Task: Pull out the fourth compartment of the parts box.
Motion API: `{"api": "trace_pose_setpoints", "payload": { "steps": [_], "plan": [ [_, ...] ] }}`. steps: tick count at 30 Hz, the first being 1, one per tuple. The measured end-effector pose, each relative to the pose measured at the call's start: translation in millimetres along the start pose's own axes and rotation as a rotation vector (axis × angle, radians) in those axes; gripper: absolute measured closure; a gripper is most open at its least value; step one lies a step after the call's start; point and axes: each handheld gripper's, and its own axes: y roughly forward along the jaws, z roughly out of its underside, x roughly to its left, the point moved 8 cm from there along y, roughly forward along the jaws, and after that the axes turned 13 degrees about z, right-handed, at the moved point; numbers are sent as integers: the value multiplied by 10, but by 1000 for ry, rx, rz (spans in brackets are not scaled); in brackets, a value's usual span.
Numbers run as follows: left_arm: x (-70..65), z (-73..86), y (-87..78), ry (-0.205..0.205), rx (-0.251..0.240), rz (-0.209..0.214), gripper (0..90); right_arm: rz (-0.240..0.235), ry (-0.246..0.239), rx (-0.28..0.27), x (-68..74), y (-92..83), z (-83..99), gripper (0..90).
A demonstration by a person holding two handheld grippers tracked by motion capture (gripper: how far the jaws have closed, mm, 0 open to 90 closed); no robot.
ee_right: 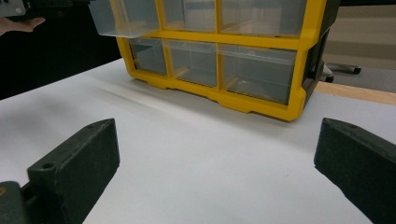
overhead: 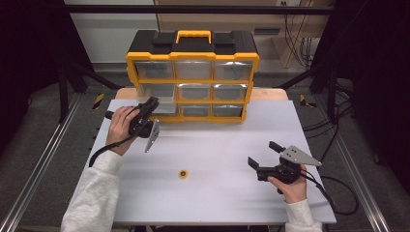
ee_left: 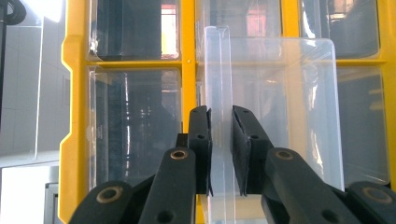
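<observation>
At the cabinet's left column: the left gripper (overhead: 147, 112) has its jaws clamped on the front wall of a clear drawer (ee_left: 271, 93), pulled partly out of the yellow organizer (overhead: 192, 77).
Left gripper view: the drawer's thin lip sits pinched between both pads.
Right gripper view: the drawer (ee_right: 123, 17) juts out at 11 o'clock, above the bottom row.
Right gripper (overhead: 265, 157): jaws wide apart, holding nothing, low over the counter (overhead: 217, 193) at 4 o'clock.
High view: a small yellow ring (overhead: 183, 174) lies on the counter near 6 o'clock.
</observation>
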Motion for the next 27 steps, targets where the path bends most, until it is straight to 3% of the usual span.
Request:
{"api": "trace_pose_setpoints", "payload": {
  "steps": [27],
  "plan": [
    [-79, -55, -173, 7, -8, -17, 784, 0, -4, 4, 4, 7, 10, 7]
  ]
}}
